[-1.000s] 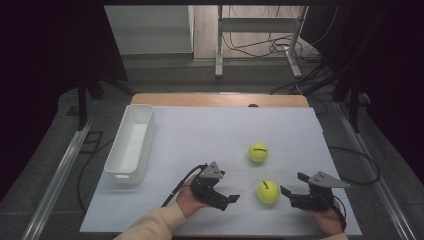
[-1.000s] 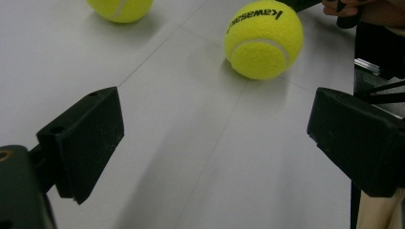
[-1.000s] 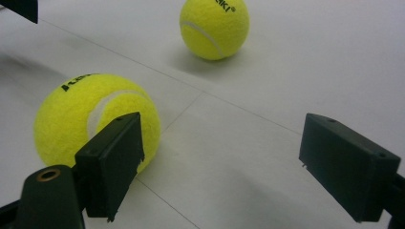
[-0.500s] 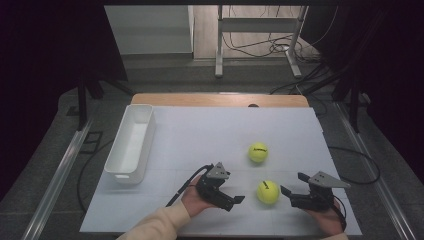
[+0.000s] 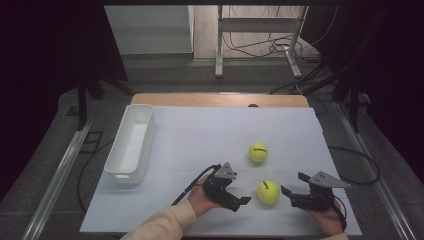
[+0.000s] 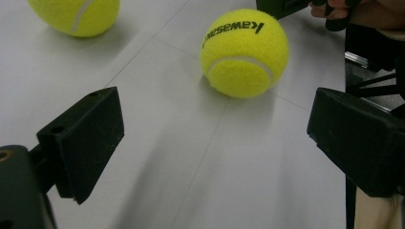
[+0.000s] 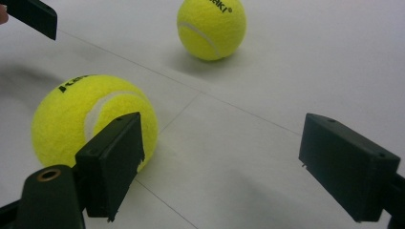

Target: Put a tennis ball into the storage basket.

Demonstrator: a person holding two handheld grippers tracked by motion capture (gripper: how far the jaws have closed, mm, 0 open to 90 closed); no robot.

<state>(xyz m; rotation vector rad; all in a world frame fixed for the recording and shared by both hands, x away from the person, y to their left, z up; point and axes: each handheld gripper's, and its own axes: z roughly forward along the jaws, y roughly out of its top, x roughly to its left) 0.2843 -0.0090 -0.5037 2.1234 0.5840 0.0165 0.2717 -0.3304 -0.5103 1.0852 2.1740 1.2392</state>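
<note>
I am holding both tools wide open, left tool (image 5: 239,202) and right tool (image 5: 292,192), gripping nothing, beside the round fuzzy yellow ball (image 5: 268,191).

Both grippers are black: the left gripper (image 5: 235,196) and the right gripper (image 5: 291,194) each carry a grey three-cornered plate on top and blocky rectangular jaws with small screw holes. A black cable (image 5: 192,183) trails from the left one. The left forearm wears a cream sleeve (image 5: 160,226).
</note>
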